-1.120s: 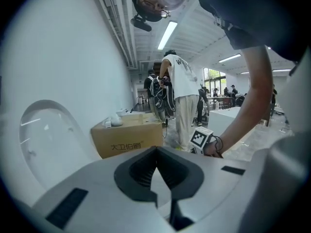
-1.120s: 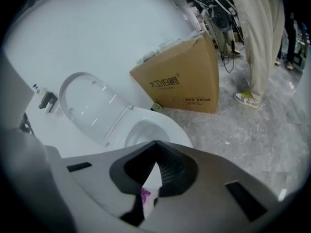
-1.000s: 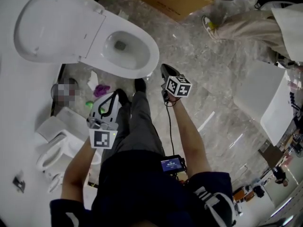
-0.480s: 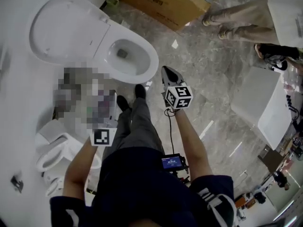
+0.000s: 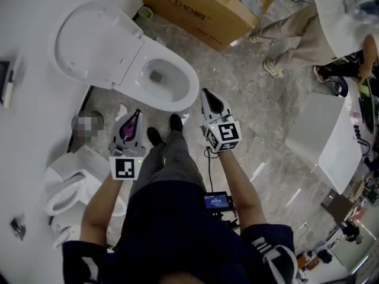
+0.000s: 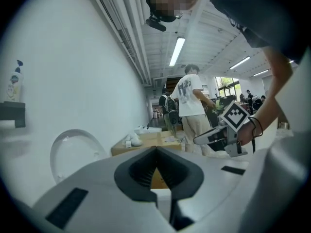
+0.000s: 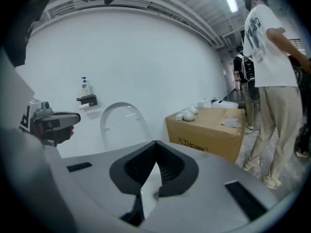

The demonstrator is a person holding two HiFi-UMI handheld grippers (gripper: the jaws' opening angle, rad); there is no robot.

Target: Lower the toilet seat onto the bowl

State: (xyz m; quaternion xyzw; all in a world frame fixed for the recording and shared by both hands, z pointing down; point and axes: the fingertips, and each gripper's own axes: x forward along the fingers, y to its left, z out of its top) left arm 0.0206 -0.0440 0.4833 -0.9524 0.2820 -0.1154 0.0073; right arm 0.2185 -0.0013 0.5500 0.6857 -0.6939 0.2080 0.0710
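Note:
The white toilet stands at the upper left of the head view, its seat and lid (image 5: 95,46) raised against the wall above the open bowl (image 5: 163,78). The raised seat (image 6: 73,152) also shows in the left gripper view, and as an oval (image 7: 121,123) in the right gripper view. My left gripper (image 5: 137,115) hovers in front of the bowl, jaws together, holding nothing. My right gripper (image 5: 206,92) hangs just right of the bowl's rim, also shut and empty. Neither touches the toilet. In their own views the left gripper (image 6: 156,148) and right gripper (image 7: 155,142) point toward the wall.
A large cardboard box (image 5: 201,7) lies on the marble floor behind the toilet. A person (image 5: 308,22) stands at the upper right. White fixtures (image 5: 323,135) sit at right, another toilet part (image 5: 71,188) at lower left. A soap bottle (image 7: 85,87) stands on a wall shelf.
Both grippers have risen, the right one more and with a roll of the wrist. The head view has shifted, so the toilet sits further right. Both stay shut.

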